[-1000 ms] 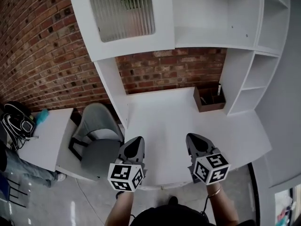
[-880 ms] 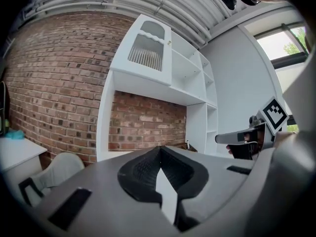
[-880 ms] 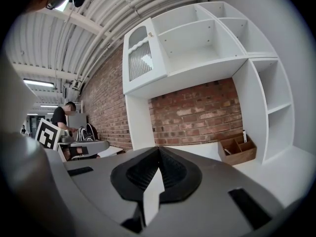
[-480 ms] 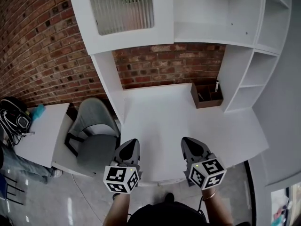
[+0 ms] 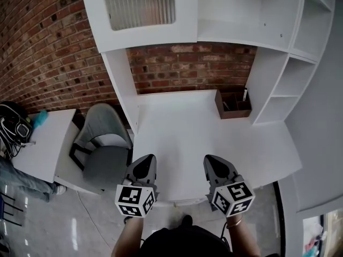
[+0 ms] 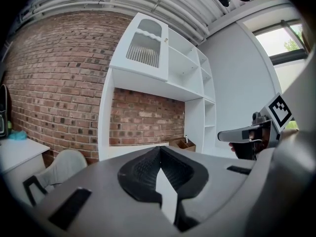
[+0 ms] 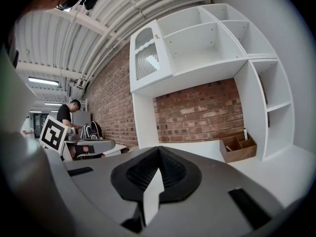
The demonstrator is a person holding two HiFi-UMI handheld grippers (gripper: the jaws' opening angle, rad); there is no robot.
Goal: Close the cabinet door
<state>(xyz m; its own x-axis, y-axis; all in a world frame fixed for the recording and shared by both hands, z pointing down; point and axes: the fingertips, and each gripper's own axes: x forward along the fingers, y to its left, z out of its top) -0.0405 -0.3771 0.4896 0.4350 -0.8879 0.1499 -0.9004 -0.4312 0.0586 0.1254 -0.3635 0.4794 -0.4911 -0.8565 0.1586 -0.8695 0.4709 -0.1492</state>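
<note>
Both grippers, left (image 5: 146, 163) and right (image 5: 212, 163), hover over the tabletop's (image 5: 182, 127) near edge, jaws shut and empty. They are well apart from the cabinet door (image 5: 142, 15), high at far left. Shut jaws can only push, so a shove on the ribbed glass instead of the frame might crack it, or slam the door. One brown box (image 5: 233, 105) at far right holds pen-like sticks. The shelves (image 5: 241, 15) are bare.

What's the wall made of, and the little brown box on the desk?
The wall: red brick with pale mortar lines, rough and matte. The box: probably wood or fibreboard, brown, matte, with thin dividers inside.
</note>
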